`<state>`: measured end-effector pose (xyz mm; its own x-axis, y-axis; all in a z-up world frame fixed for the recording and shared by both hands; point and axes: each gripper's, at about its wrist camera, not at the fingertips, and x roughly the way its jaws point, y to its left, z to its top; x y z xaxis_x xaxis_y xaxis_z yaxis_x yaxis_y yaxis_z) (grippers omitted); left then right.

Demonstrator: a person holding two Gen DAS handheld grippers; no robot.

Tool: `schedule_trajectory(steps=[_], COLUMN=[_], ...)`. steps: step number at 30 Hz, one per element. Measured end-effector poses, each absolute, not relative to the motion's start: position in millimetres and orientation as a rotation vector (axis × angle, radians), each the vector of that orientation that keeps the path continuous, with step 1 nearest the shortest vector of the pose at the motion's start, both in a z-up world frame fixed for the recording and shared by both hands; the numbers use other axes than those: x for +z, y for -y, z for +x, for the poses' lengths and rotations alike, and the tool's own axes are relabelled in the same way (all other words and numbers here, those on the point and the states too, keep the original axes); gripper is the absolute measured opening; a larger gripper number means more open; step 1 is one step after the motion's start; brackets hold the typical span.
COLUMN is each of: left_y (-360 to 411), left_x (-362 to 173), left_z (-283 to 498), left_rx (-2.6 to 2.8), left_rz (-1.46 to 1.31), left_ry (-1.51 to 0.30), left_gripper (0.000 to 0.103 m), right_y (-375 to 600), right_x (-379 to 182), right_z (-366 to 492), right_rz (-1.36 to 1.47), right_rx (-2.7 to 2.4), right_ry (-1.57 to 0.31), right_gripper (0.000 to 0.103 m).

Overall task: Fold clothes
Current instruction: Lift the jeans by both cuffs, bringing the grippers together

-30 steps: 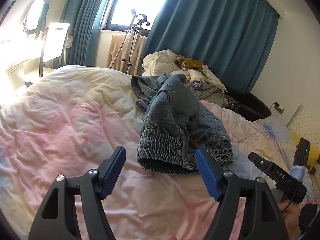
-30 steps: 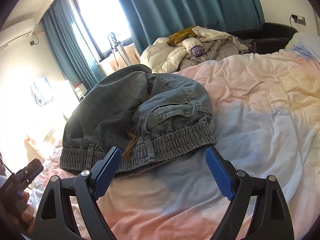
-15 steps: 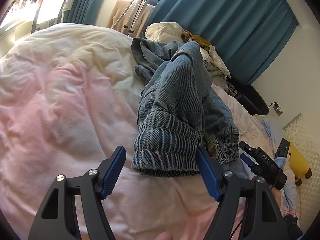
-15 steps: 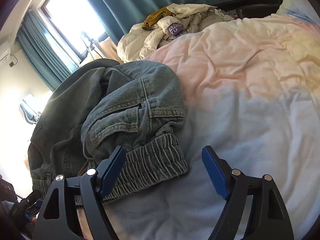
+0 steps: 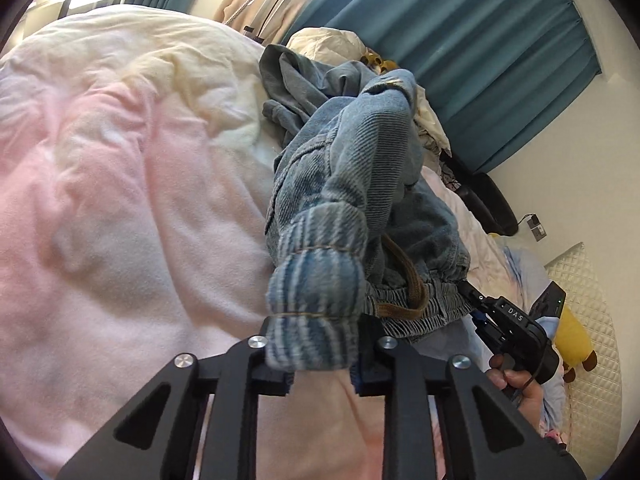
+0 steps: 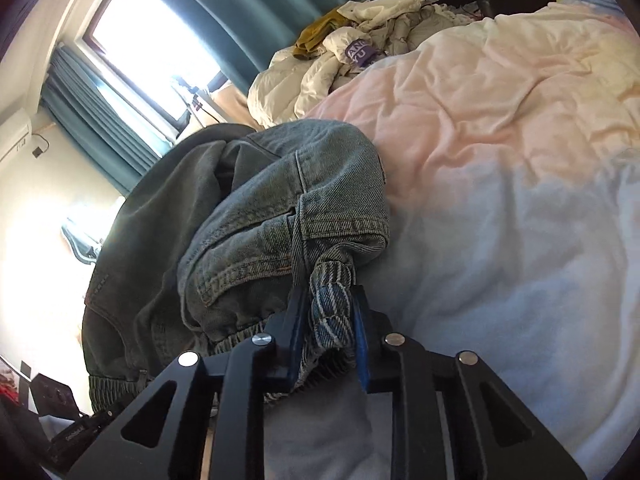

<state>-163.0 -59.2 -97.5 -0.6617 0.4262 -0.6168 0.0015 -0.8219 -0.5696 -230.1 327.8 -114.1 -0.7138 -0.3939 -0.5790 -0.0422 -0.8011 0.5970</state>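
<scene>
A: What has the left gripper [image 5: 320,354] got?
B: Its jaws have just been closing and now pinch the elastic waistband [image 5: 316,312] of the denim trousers [image 5: 352,184], which bunches up between the pads.
A: And the right gripper [image 6: 328,334]?
B: The same: its jaws have just closed too, nearly together, on another part of the waistband, squeezed into a narrow fold.
A: Where do the trousers lie?
B: Crumpled in a heap on the pink and pale blue duvet [image 6: 500,200], stretching away from both grippers. A brown drawstring [image 5: 408,280] hangs at the waist.
A: Beyond that?
B: A pile of pale clothes [image 6: 360,48] at the far edge of the bed, then teal curtains [image 5: 460,40].
</scene>
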Motion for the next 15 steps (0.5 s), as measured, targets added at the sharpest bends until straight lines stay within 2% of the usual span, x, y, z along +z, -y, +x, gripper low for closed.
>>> schedule_trajectory(steps=[4, 8, 12, 15], left_y=[44.8, 40.9, 35.8, 28.6], left_x=[-75.6, -59.2, -59.6, -65.2], left_z=[-140.5, -113.5, -96.6, -89.6], left_rx=[2.550, 2.490, 2.476, 2.473], left_rz=[-1.065, -1.033, -1.071, -1.125], left_ry=[0.707, 0.719, 0.697, 0.667], left_gripper=[0.015, 0.015, 0.015, 0.016], right_y=[-327.3, -331.7, -342.0, -354.5], right_x=[-71.6, -32.0, -15.0, -28.7], right_z=[-197.9, -165.4, -147.4, -147.3], right_rz=[0.933, 0.808, 0.822, 0.929], right_rx=[-2.631, -2.647, -2.651, -2.615], right_ry=[0.880, 0.863, 0.821, 0.926], right_gripper=[0.013, 0.013, 0.013, 0.013])
